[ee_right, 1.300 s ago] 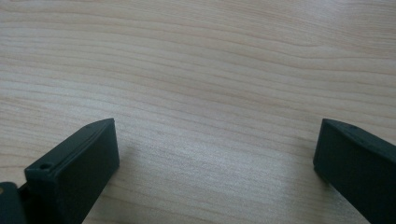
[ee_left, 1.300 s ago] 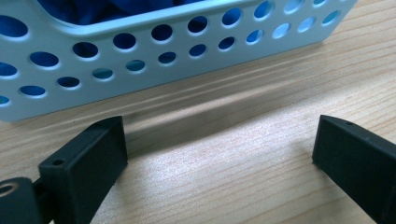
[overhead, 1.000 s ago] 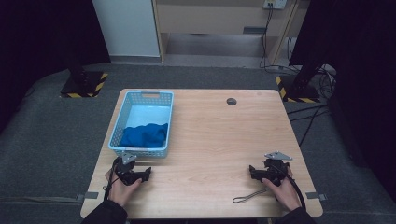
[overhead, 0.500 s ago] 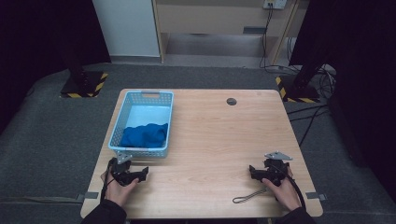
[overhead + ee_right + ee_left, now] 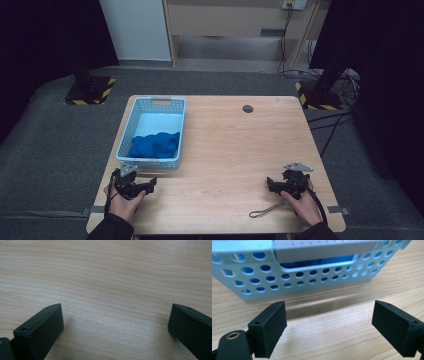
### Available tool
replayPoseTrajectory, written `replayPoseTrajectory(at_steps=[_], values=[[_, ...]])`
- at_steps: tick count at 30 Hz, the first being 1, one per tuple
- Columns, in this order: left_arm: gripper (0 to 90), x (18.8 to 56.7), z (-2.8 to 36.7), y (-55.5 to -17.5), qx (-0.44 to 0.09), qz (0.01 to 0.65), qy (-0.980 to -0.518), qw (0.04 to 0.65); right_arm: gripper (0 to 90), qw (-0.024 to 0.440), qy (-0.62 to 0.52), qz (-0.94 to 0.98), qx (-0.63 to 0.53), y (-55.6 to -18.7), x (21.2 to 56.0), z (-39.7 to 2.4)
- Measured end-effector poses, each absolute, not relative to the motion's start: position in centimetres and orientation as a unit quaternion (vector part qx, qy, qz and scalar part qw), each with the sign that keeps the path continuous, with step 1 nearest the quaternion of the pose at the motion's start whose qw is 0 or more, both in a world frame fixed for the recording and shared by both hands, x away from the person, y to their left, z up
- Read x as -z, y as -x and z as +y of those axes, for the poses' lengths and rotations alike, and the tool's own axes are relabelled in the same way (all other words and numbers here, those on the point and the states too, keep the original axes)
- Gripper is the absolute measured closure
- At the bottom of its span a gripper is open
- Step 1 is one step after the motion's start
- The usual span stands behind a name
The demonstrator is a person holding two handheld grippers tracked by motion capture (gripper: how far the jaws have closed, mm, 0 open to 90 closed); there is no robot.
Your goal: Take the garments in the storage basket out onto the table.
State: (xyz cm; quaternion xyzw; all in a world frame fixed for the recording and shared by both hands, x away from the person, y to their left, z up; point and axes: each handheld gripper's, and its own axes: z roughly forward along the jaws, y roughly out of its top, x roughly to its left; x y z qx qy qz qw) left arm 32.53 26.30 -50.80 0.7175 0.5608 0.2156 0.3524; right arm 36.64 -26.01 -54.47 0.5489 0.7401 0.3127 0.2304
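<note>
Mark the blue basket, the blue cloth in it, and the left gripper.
blue basket (image 5: pixel 161 101): high view, far rim at the handle slot.
blue cloth (image 5: pixel 155 145): high view, middle of the bundle inside the basket.
left gripper (image 5: pixel 151 184): high view, between its open jaw tips.

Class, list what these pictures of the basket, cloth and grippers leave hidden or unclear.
- Blue cloth: its kind stays unclear in the high view, bunched in the basket.
- Cloth, left gripper view: the basket wall hides most.
- Dark disc, high view: too small to identify.
</note>
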Motion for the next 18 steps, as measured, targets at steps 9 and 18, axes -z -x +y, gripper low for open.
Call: replayPoseTrajectory(at_steps=[9, 18], values=[[11.5, 50.42, 26.32, -32.37, -0.222, 0.559, -0.712, 0.363, 0.4, 0.230, -0.549, 0.740, -0.313, -36.64, 54.47, -26.01], [11.4, 49.95, 26.56, -32.22, -0.232, 0.557, -0.703, 0.376, 0.4, 0.230, -0.549, 0.740, -0.313, -36.64, 54.47, -26.01]])
